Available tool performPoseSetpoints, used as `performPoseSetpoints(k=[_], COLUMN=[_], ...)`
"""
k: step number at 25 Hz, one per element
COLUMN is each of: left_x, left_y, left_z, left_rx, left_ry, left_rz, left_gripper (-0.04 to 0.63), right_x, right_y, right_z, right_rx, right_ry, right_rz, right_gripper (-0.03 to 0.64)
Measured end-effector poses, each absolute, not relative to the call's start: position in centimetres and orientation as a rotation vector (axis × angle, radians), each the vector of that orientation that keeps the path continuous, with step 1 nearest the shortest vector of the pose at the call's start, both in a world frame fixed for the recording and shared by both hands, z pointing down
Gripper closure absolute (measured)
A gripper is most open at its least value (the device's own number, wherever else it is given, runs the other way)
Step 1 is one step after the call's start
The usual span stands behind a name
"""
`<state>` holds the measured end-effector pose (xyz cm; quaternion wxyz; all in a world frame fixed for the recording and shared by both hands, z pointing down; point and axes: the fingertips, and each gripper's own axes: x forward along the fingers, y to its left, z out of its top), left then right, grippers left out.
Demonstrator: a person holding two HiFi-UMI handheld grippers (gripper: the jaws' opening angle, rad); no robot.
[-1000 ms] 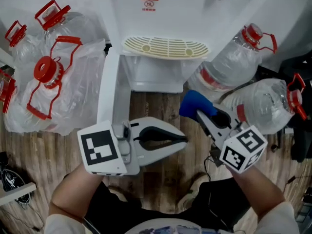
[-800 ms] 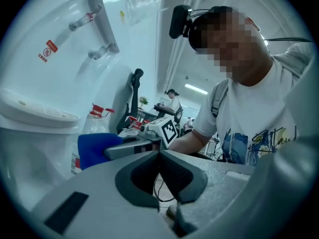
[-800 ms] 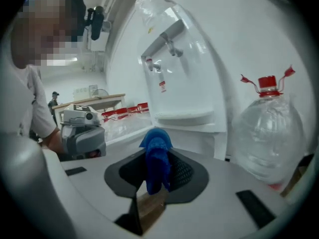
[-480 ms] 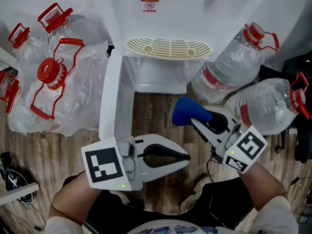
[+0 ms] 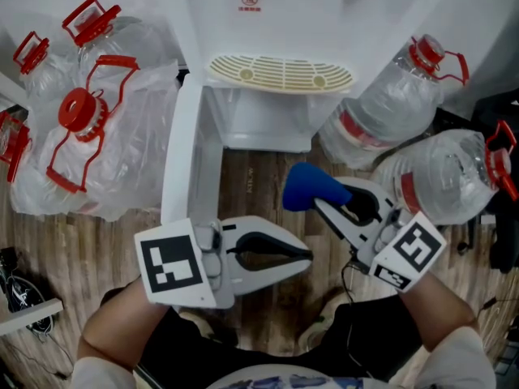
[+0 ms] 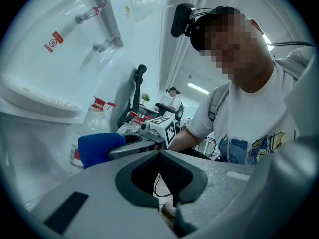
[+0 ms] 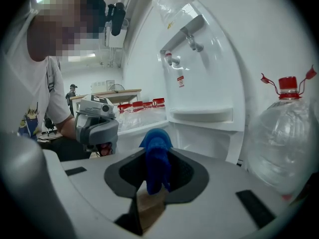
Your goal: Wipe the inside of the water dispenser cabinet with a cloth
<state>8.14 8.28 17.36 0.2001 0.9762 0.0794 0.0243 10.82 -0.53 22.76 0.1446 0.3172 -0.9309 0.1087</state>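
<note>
The right gripper (image 7: 155, 152) has its jaws clenched on a blue cloth (image 7: 157, 173). A wad of it bulges past the tips, I'd guess so the soft end meets the surface first. The left gripper (image 6: 159, 156) has its jaws pressed together with nothing between them. It hangs at lower centre in the head view, likely kept out of the way. The cloth sits centre-right in that view, above the wooden floor (image 5: 255, 186) and short of the cabinet (image 5: 268, 128), so not yet inside it. The door (image 5: 190, 160) stands swung open toward the left. That leaves the white compartment under the drip tray (image 5: 280, 73) free to reach, and it looks bare inside. Clear water bottles (image 5: 442, 181) with red caps lie at the right. More sit at upper left, wrapped in plastic bags (image 5: 142, 148). Whether any holds water I cannot tell.
</note>
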Motion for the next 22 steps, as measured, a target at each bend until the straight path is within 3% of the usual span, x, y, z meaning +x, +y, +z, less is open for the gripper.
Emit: performPoseSetpoints(k=[22], left_x=[8.11], left_y=[8.15], left_z=[17.62], left_rx=[2.722], left_ry=[0.229], left_rz=[0.061], left_gripper=[0.592], right_x=[11.15], right_y=[-1.25], right_z=[22.78], right_rx=[0.948], right_ry=[-2.679], right_rz=[0.317], right_gripper=[0.531])
